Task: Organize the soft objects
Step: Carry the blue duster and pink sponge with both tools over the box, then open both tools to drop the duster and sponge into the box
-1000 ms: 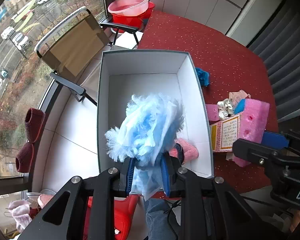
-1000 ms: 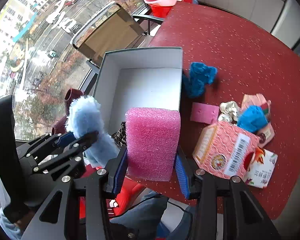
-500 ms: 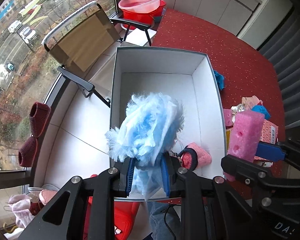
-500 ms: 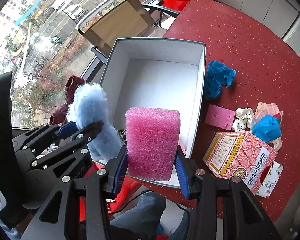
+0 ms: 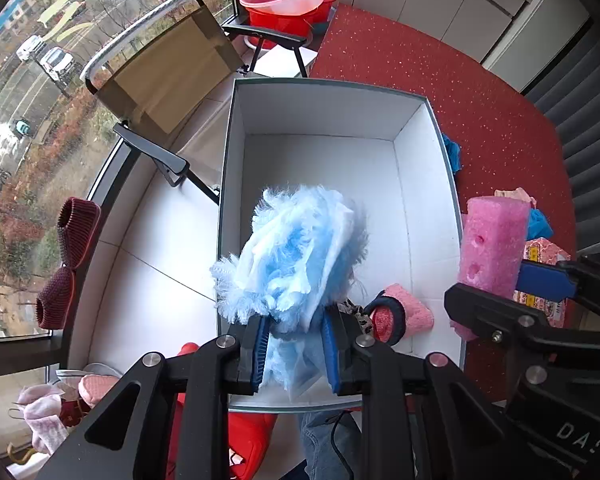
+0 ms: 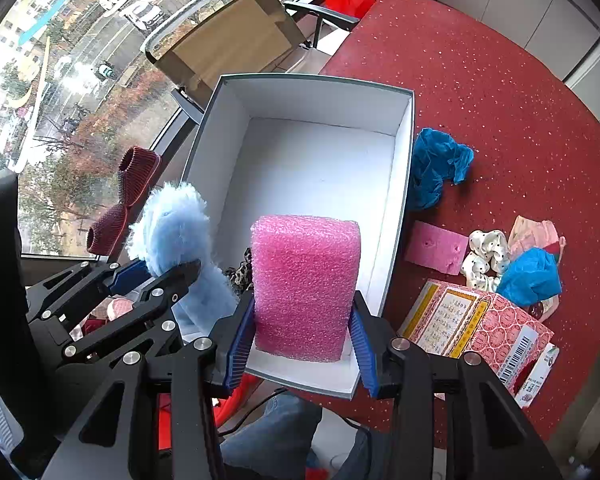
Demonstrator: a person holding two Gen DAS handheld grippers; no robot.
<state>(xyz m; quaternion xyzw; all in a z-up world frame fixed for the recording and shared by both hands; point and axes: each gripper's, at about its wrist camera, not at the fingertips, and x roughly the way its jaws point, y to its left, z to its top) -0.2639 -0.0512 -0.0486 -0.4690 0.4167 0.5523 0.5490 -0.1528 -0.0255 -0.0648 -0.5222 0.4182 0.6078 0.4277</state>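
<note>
Ahead of both claws a white box (image 6: 312,92) sits on the red worktop (image 6: 500,92), holding a pink slipper (image 5: 408,312) and a leopard-print scrap (image 6: 240,272) at its near end. The left claw (image 5: 296,354) clamps a blue duster (image 5: 296,260); the right claw (image 6: 302,348) squeezes a pink sponge (image 6: 304,284), both above the box's near edge.

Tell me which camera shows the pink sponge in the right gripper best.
The right wrist view: the pink sponge fills the frame's middle, its broad face showing, clamped in the right gripper over the white box. The left wrist view shows only its narrow side at the right edge.
</note>
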